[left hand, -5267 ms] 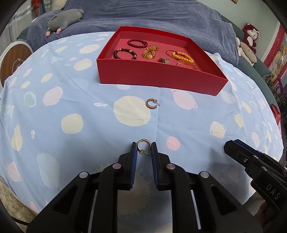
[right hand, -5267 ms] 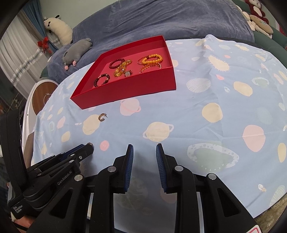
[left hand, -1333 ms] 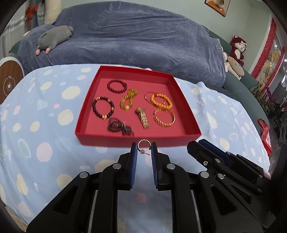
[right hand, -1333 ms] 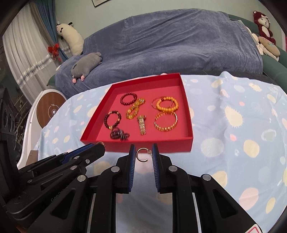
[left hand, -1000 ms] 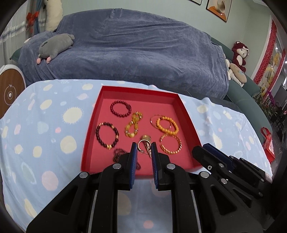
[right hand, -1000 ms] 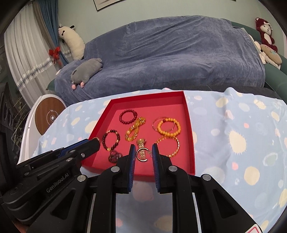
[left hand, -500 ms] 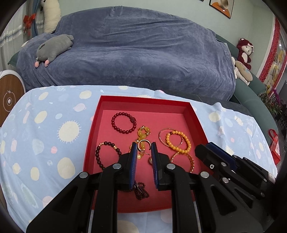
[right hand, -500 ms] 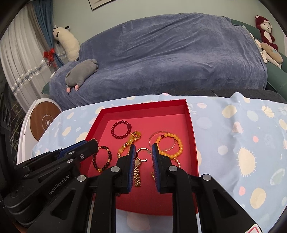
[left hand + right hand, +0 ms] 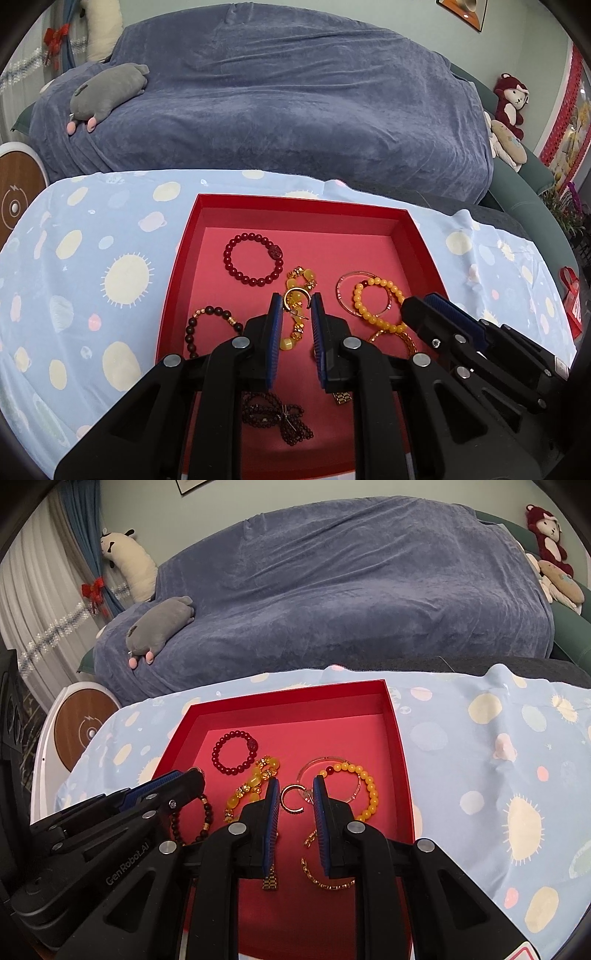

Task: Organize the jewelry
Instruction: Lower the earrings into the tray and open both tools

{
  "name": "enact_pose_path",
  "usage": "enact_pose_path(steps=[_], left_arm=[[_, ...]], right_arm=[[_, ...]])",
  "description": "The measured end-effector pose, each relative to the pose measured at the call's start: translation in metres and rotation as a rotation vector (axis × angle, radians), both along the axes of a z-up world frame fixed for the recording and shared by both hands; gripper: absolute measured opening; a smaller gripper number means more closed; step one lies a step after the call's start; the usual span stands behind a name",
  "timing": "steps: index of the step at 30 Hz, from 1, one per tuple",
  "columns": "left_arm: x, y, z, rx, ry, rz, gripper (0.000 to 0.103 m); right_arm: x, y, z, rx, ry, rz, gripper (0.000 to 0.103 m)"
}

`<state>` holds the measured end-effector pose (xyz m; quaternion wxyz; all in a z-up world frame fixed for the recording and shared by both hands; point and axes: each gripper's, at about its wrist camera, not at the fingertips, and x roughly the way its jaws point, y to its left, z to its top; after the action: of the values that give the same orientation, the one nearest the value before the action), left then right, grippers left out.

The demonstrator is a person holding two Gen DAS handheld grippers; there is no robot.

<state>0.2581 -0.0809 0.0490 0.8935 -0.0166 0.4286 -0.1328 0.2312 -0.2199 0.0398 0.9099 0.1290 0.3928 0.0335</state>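
Left gripper (image 9: 295,306), lower centre: pinches a gold hoop earring (image 9: 295,298) above the red tray (image 9: 421,236). Tray holds a red bead bracelet (image 9: 253,263) and an orange bead bracelet (image 9: 376,302). Right gripper (image 9: 424,308), lower right. Blue patterned cloth (image 9: 92,258) beneath.

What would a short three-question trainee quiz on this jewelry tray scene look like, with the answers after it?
1. True or false: each gripper is shut on a gold hoop earring.
2. Which bracelet lies nearest the far wall of the red tray? A) dark red bead bracelet B) yellow bead bracelet C) brown bead bracelet
3. Fill in: both grippers are held over the ____.

Key:
1. True: the left gripper pinches one gold hoop earring, and the right gripper pinches the other gold hoop earring.
2. A: the dark red bead bracelet; the yellow bead bracelet and the brown bead bracelet lie nearer.
3. red tray
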Motion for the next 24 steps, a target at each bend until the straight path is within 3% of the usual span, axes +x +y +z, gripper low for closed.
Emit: enact_pose_path(steps=[22,24], left_arm=[[0.013,0.001,-0.009,0.006,0.016,0.019,0.016],[0.013,0.002,-0.011,0.009,0.019,0.021,0.021]], right_arm=[[0.014,0.008,-0.012,-0.022,0.04,0.012,0.018],[0.014,0.008,-0.012,-0.021,0.038,0.007,0.021]])
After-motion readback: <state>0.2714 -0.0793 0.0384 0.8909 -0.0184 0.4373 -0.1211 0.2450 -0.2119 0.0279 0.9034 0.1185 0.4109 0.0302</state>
